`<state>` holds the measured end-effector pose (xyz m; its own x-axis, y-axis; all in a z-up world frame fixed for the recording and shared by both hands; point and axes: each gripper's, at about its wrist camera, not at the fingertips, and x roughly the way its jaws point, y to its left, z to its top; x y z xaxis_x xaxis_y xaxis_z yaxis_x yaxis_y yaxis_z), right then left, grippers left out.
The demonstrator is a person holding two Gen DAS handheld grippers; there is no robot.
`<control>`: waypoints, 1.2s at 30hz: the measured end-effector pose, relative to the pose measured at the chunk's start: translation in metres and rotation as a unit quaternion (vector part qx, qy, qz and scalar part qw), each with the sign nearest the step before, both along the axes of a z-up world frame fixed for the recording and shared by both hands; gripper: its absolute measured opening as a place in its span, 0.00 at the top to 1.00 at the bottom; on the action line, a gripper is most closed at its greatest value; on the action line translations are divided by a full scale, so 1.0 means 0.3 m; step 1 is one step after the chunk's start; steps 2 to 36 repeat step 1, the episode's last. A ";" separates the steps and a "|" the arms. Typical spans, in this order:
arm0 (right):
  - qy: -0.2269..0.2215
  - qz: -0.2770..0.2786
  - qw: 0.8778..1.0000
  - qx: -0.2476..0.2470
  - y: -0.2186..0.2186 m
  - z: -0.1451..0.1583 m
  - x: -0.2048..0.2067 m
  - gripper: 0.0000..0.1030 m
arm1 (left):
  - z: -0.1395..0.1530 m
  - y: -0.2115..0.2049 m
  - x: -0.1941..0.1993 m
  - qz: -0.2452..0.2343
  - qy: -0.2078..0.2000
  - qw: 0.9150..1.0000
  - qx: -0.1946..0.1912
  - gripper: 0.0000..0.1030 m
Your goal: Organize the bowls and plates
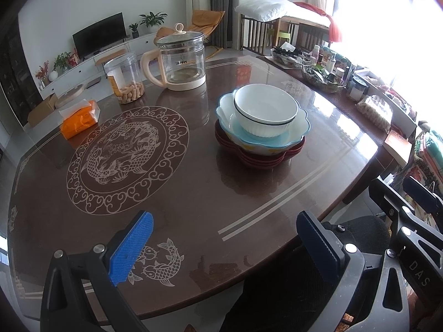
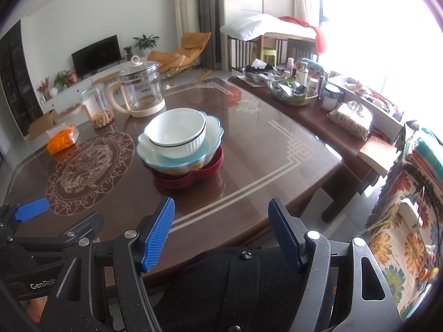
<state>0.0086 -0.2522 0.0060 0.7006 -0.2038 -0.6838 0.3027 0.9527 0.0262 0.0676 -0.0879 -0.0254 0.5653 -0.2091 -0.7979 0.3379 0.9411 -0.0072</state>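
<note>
A white ribbed bowl (image 1: 265, 110) (image 2: 177, 132) sits inside a light blue scalloped bowl (image 1: 299, 124) (image 2: 213, 132), which rests on a stack of dark red scalloped plates (image 1: 263, 160) (image 2: 191, 179) on the brown table (image 1: 193, 193) (image 2: 263, 166). My left gripper (image 1: 225, 246) is open and empty, held above the table's near edge, well short of the stack. My right gripper (image 2: 221, 235) is open and empty, also near the front edge. The right gripper shows in the left wrist view (image 1: 409, 207), the left gripper's blue pad in the right wrist view (image 2: 31, 207).
A glass kettle (image 1: 181, 61) (image 2: 141, 94), a plastic jar of peanuts (image 1: 124, 78) (image 2: 98, 109) and an orange tissue pack (image 1: 80, 119) (image 2: 62, 138) stand at the table's far left. A cluttered side bench (image 1: 346, 83) (image 2: 318, 105) runs along the right.
</note>
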 end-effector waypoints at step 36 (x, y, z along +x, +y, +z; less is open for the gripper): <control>0.000 -0.001 1.000 -0.001 0.001 -0.001 0.000 0.28 | 0.002 -0.001 0.000 0.001 -0.002 1.000 0.001 0.00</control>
